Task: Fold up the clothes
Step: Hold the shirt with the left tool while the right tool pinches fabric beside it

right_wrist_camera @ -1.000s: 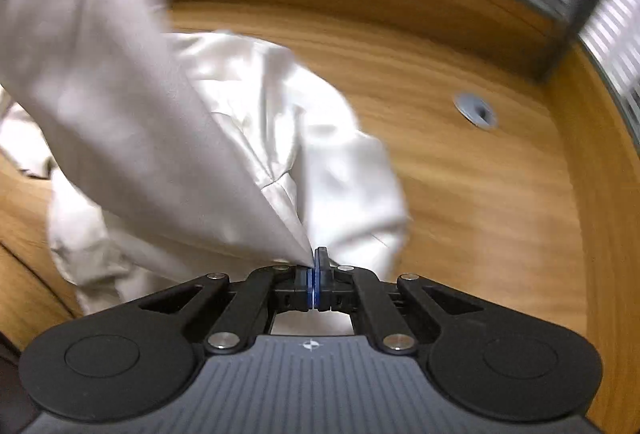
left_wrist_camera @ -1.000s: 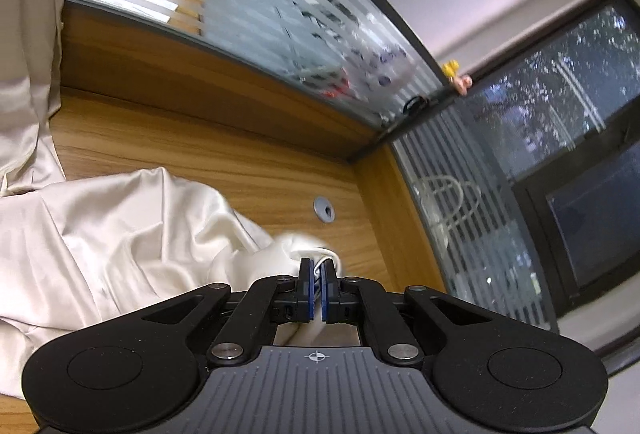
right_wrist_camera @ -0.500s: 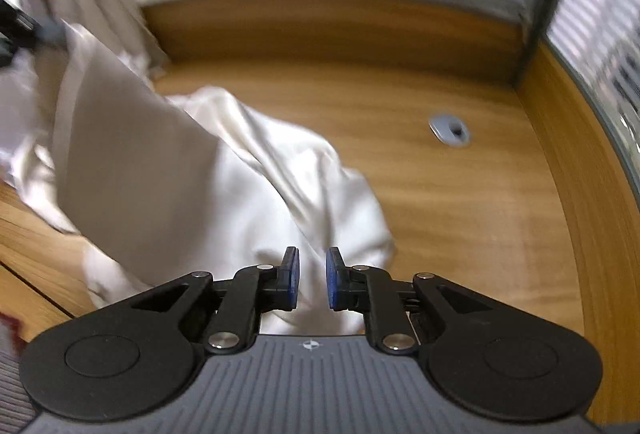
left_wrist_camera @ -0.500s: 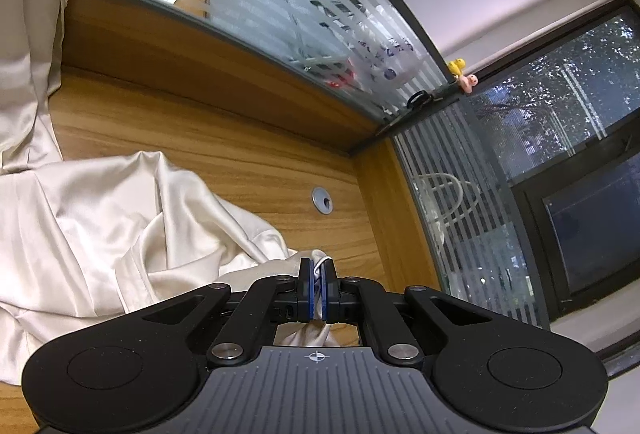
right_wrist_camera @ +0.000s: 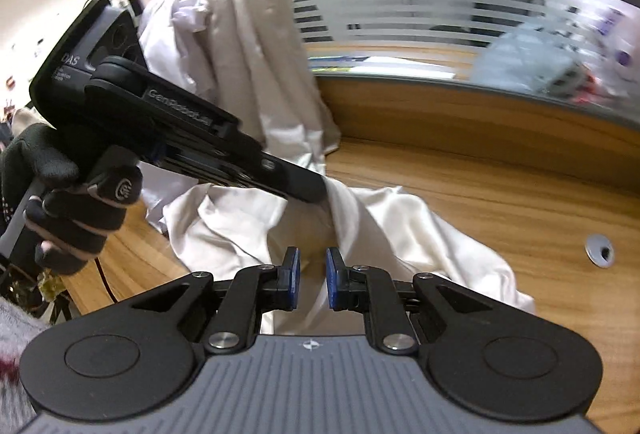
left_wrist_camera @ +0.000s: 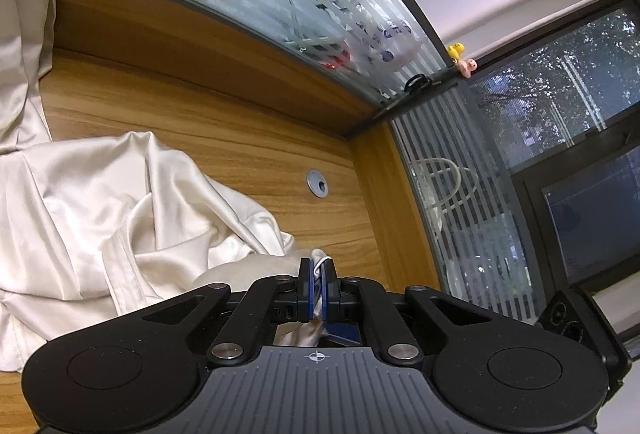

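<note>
A cream satin garment [left_wrist_camera: 120,214] lies rumpled on the wooden desk [left_wrist_camera: 200,122]. My left gripper [left_wrist_camera: 318,270] is shut on a fold of it, with cloth pinched between the blue pads. Seen from the right wrist, a gloved hand [right_wrist_camera: 60,194] holds that left gripper [right_wrist_camera: 316,192], whose tip lifts the garment [right_wrist_camera: 400,226] into a peak. My right gripper [right_wrist_camera: 313,274] hovers open above the cloth, and nothing sits between its pads.
More pale cloth [right_wrist_camera: 272,54] hangs over the striped glass partition [right_wrist_camera: 440,6] at the desk's back. A round metal cable grommet [right_wrist_camera: 599,251] is set in the desk to the right. A wooden side wall [left_wrist_camera: 384,214] and dark windows close off the right.
My right gripper has let go of the cloth, opened, risen and tipped upward, bringing the left gripper into its view. The released cloth has slumped onto the desk. The left gripper keeps its hold.
</note>
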Tool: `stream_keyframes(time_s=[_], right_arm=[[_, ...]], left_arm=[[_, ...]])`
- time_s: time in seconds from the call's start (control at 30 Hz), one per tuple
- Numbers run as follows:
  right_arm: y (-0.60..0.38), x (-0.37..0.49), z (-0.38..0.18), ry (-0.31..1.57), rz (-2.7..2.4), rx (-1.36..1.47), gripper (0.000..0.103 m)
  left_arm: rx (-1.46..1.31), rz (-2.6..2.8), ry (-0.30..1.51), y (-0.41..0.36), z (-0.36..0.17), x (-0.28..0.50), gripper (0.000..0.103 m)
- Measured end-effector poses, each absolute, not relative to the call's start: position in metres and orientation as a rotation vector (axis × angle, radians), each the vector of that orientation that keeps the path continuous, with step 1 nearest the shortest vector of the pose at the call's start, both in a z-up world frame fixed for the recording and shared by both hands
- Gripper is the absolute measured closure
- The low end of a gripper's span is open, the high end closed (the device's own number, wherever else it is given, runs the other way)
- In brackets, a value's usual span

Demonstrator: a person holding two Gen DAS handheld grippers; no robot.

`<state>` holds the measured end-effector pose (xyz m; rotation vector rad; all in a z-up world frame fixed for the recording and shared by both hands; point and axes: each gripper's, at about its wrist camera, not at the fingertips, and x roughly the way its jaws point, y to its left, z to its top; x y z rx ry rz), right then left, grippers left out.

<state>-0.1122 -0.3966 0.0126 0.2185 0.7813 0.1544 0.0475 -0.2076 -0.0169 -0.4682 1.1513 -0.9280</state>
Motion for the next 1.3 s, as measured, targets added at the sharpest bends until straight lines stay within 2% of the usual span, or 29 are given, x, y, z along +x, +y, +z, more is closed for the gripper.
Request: stream_keyframes(time_s=[0.2, 0.3, 0.57, 0.63, 0.67, 0.7, 0.77, 0.83, 0.9, 1.13, 1.3], right_arm=[[-0.385, -0.094, -0.002, 0.815, 0.106, 0.152, 0.086], [-0.386, -0.09, -0.01, 0.803, 0.074, 0.148, 0.07], [-0.393, -0.097, -0.016, 0.756, 0.057, 0.155, 0.069], [-0.396, -0.098, -0.013, 0.746, 0.063, 0.171, 0.075], [-0.397, -0.099, -0.013, 0.745, 0.067, 0.175, 0.092], [-0.397, -0.099, -0.012, 0.747, 0.071, 0.177, 0.097], [-0.397, -0.099, -0.011, 0.755, 0.074, 0.174, 0.098], [-0.398, -0.1, -0.01, 0.771, 0.069, 0.176, 0.099], [-0.403, -0.102, -0.008, 0.787, 0.067, 0.201, 0.099], [-0.434, -0.113, 0.002, 0.793, 0.035, 0.427, 0.099], [-0.449, -0.122, 0.012, 0.745, 0.039, 0.573, 0.099]], left_arm=[[-0.486, -0.941, 1.16, -0.209, -0.017, 0.043, 0.098], [-0.489, -0.942, 1.166, -0.209, -0.018, 0.042, 0.098], [-0.486, -0.955, 1.167, -0.209, -0.021, 0.044, 0.097], [-0.477, -0.96, 1.162, -0.209, -0.021, 0.044, 0.097], [-0.472, -0.962, 1.159, -0.209, -0.021, 0.044, 0.097], [-0.467, -0.964, 1.157, -0.209, -0.022, 0.044, 0.097], [-0.435, -0.971, 1.134, -0.209, -0.019, 0.043, 0.096], [-0.333, -0.984, 1.073, -0.211, -0.012, 0.037, 0.089], [-0.238, -0.999, 1.018, -0.212, -0.006, 0.029, 0.073], [-0.047, -1.119, 0.935, -0.22, 0.005, 0.001, 0.07], [-0.019, -1.113, 0.929, -0.236, 0.005, -0.01, 0.067]])
